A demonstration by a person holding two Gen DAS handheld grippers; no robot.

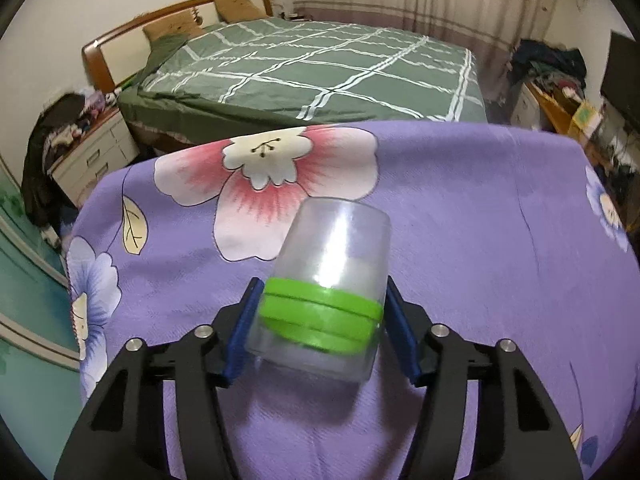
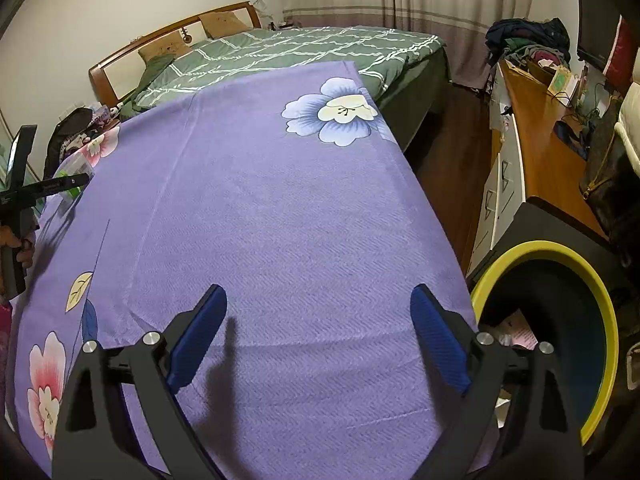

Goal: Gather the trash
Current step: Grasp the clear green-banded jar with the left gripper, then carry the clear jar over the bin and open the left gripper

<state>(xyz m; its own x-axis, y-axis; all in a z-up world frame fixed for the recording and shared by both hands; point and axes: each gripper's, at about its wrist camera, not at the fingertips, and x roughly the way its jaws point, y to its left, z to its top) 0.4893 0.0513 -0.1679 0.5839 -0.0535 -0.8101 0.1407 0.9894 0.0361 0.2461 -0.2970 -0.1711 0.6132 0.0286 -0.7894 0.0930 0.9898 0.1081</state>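
My left gripper (image 1: 320, 316) is shut on a clear plastic cup (image 1: 332, 264) with a green band, held tilted just above the purple flowered cloth (image 1: 480, 240). The blue pads press both sides of the cup. In the right wrist view the left gripper (image 2: 60, 188) and the cup (image 2: 78, 168) show small at the far left edge. My right gripper (image 2: 318, 328) is open and empty, low over the cloth (image 2: 280, 200) near its right edge. A yellow-rimmed bin (image 2: 600, 320) with paper scraps inside stands just right of the table, beside the right gripper.
A bed with a green checked cover (image 1: 320, 64) lies beyond the table. A white nightstand (image 1: 92, 156) stands at left. A wooden desk (image 2: 536, 152) with clutter runs along the right. Wood floor (image 2: 448, 160) lies between table and desk.
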